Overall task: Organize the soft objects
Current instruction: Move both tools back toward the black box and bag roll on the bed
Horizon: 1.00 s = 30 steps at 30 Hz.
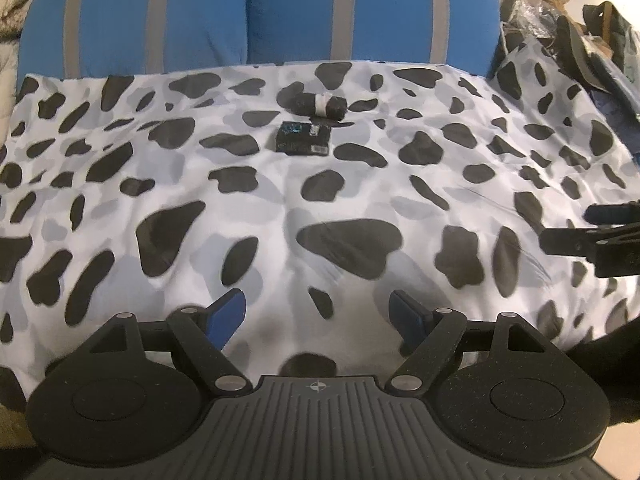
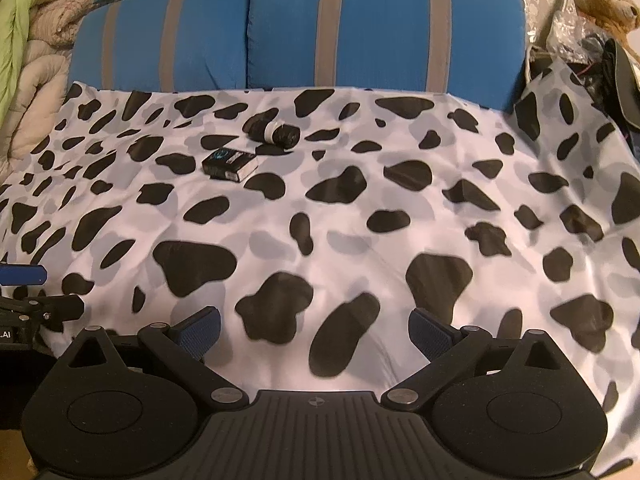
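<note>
Bedding fills both views: a cow-print sheet [image 1: 280, 216] in white, grey and black lies spread flat over the bed. Off its left edge, in the right wrist view, a lime-green quilt [image 2: 24, 20] and a beige quilted blanket [image 2: 36, 92] are heaped. Along the sheet's far edge two blue pillows with grey stripes stand side by side, the left pillow [image 1: 152, 20] touching the right pillow [image 1: 372, 12]. Near the middle of the far edge, just in front of the pillows, a dark fabric roll with a white band [image 1: 319, 105] lies on its side, and a small black box [image 1: 303, 138] sits just beside it on the nearer side; the two are close but I cannot tell if they touch. Beyond the far right corner a brown stuffed animal [image 2: 606, 4] sits among crumpled plastic and dark bags [image 1: 600, 44].

Over the sheet's near edge, the left gripper [image 1: 318, 312] hovers with its blue-padded fingers spread wide and nothing between them, only sheet below. The right gripper [image 2: 314, 330] is to its right, likewise spread apart and empty above the sheet. Each shows at the margin of the other's view.
</note>
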Tool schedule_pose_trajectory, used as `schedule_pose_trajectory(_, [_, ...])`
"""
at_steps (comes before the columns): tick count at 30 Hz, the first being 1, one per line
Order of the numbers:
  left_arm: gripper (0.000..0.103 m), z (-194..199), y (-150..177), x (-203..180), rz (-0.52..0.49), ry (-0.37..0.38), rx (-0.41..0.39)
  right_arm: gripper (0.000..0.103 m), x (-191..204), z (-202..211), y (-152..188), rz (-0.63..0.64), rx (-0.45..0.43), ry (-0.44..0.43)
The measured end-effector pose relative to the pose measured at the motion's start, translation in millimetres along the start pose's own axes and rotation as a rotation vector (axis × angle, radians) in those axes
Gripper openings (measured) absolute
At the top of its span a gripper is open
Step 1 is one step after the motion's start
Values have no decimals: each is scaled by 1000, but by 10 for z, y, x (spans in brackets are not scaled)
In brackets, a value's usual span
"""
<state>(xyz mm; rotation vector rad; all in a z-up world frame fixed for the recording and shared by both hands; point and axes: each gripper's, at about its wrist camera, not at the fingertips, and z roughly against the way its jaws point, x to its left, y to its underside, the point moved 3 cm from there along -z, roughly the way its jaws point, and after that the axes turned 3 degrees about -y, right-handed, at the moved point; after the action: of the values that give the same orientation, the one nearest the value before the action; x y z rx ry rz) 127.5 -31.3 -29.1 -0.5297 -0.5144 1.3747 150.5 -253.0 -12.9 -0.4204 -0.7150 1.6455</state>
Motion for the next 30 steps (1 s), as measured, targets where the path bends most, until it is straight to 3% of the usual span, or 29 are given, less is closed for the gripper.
schedule_pose_trajectory(15, [79, -391, -355, 175, 27, -15, -21, 100, -160, -391, -354, 42, -49, 33])
schedule_pose_trajectory(30, [79, -844, -762, 116, -50, 2, -103, 100, -239, -785, -691, 93, -83, 19])
